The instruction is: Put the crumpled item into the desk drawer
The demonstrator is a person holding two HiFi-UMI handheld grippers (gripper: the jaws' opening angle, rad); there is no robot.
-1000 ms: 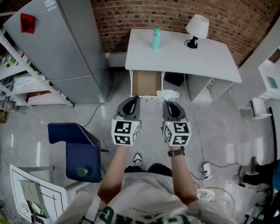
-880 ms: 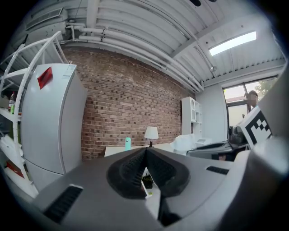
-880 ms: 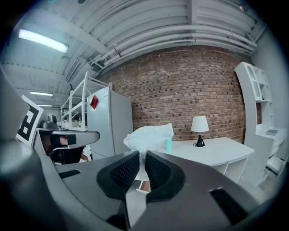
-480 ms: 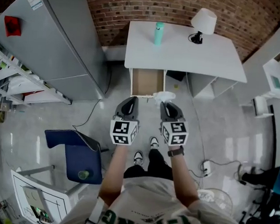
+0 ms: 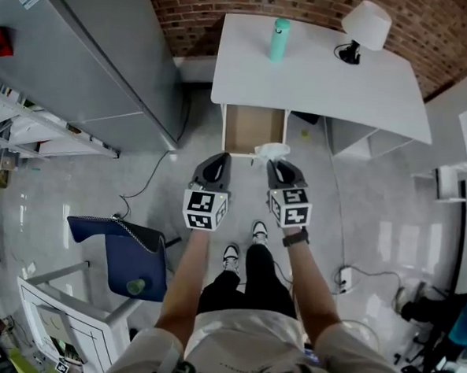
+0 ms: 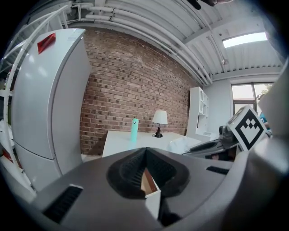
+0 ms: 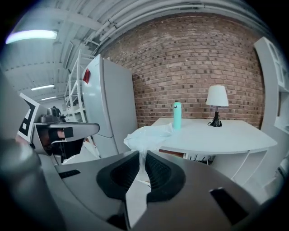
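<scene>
Done: my R gripper (image 5: 280,167) clamped on crumpled item (image 5: 272,151), at drawer (image 5: 254,129) front edge, drawer open | To do: move over drawer, release | L gripper (image 5: 217,165): jaws together, empty.

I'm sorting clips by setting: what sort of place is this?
Probably a staged room in a lab or workshop: a desk, a fridge beside it, and bare ceiling pipes.
</scene>
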